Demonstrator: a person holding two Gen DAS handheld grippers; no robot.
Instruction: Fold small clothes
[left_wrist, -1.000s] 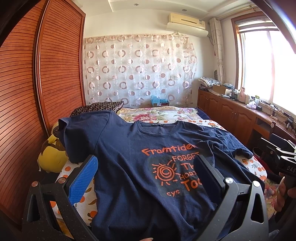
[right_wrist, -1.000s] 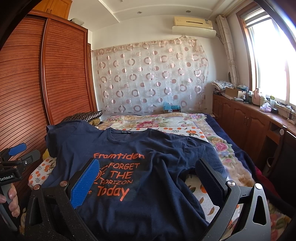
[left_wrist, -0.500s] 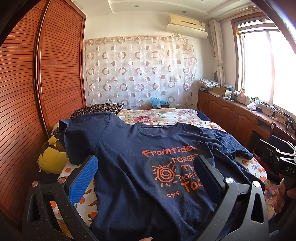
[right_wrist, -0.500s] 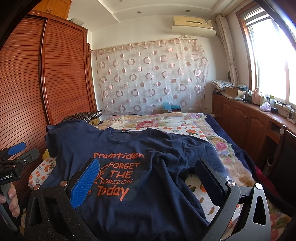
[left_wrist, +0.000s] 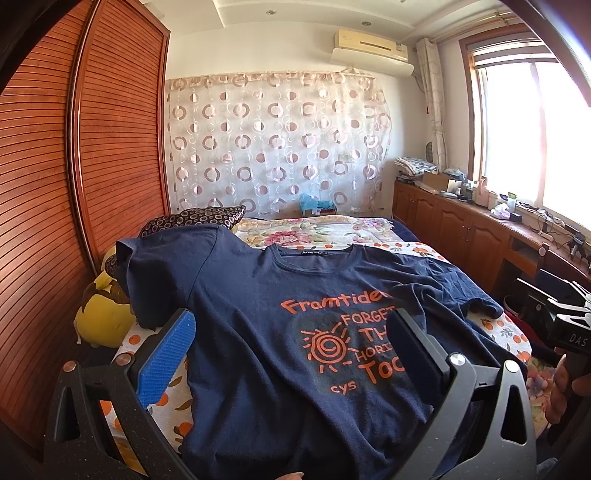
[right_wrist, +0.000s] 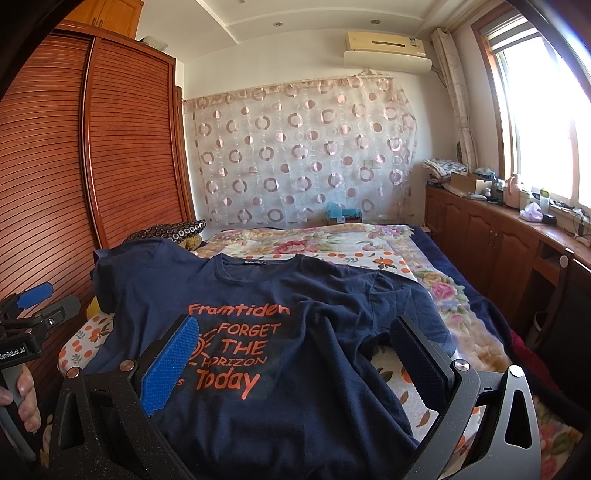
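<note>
A navy T-shirt (left_wrist: 266, 317) with orange print lies face up on the bed, collar toward the far end; it also shows in the right wrist view (right_wrist: 295, 295). Its left sleeve drapes over a pillow, its right sleeve is rumpled. My left gripper (left_wrist: 291, 332) is open and empty, hovering above the shirt's lower left half. My right gripper (right_wrist: 295, 336) is open and empty above the shirt's lower right half. Each gripper shows at the edge of the other's view: the right one (left_wrist: 565, 325), the left one (right_wrist: 26, 317).
The bed (right_wrist: 369, 236) has a floral cover. A yellow plush toy (left_wrist: 101, 314) and a dark patterned pillow (left_wrist: 192, 218) lie at the left beside a wooden wardrobe (left_wrist: 55, 184). Wooden cabinets (right_wrist: 491, 225) with clutter run along the right under the window.
</note>
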